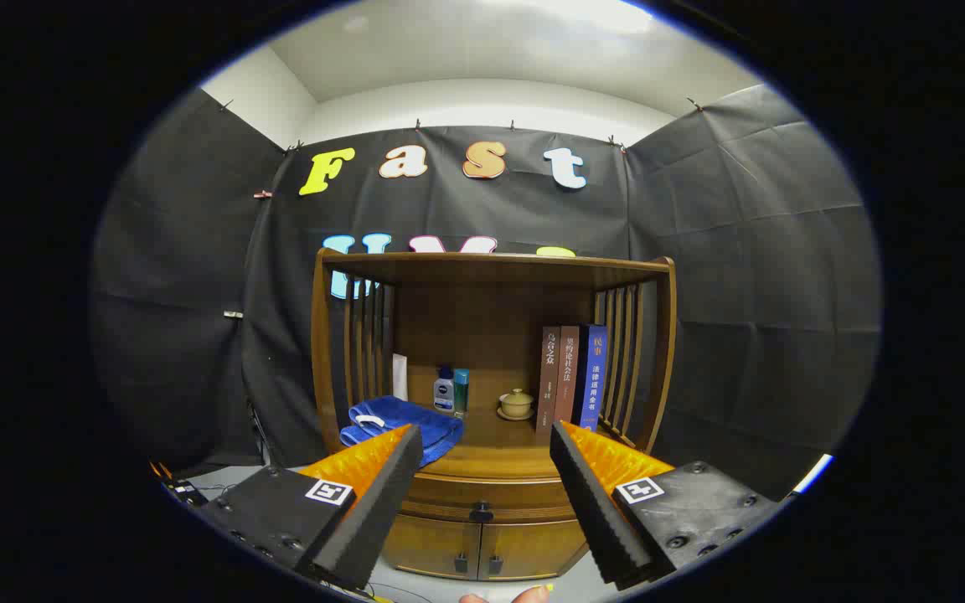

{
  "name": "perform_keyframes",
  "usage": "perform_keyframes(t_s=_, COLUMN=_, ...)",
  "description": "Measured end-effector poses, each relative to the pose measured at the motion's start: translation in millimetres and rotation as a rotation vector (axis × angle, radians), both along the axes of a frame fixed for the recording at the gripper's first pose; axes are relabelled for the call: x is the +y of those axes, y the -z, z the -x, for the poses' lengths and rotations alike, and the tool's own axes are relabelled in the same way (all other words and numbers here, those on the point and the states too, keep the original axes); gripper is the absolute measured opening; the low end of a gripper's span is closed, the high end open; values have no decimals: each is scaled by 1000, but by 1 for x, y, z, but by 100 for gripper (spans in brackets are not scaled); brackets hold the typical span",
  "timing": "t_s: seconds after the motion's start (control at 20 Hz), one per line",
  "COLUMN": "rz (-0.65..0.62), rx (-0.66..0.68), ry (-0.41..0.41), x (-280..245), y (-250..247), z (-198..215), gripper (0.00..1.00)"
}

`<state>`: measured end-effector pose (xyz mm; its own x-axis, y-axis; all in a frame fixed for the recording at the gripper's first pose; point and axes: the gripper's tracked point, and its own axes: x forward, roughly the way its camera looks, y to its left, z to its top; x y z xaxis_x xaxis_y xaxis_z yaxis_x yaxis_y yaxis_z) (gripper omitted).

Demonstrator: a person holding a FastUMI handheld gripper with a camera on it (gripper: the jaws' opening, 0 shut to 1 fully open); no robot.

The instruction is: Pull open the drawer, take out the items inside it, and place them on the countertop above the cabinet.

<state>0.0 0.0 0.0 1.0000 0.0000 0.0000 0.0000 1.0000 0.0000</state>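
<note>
So right now the gripper (485,452) is spread wide with nothing between its fingers, hanging in front of the wooden cabinet (491,402) and well short of touching it. The thing that matters is the drawer (482,490): it's the wide curved band just under the countertop (491,456), still fully closed, and its small dark knob (480,511) sits almost dead centre between the two fingers, straight ahead and a bit below their tips. The drawer front runs side to side, so the pull has to come straight back toward the camera. My guess is the next move is to go forward and slightly down, line the knob up in the gap, then close on it. Below the drawer are two little doors (482,548), easy to mistake for the target. On the countertop there's already a blue towel (403,423) at the left front edge, small bottles (451,390) and a lidded cup (517,404) toward the back, and books (573,377) at the right side, so free space is mostly front centre.
</note>
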Motion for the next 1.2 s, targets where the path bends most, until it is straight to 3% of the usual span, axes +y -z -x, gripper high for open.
perform_keyframes(t_s=1.2, rz=1, rx=-4, ry=6, x=1, y=3, z=-3, gripper=98)
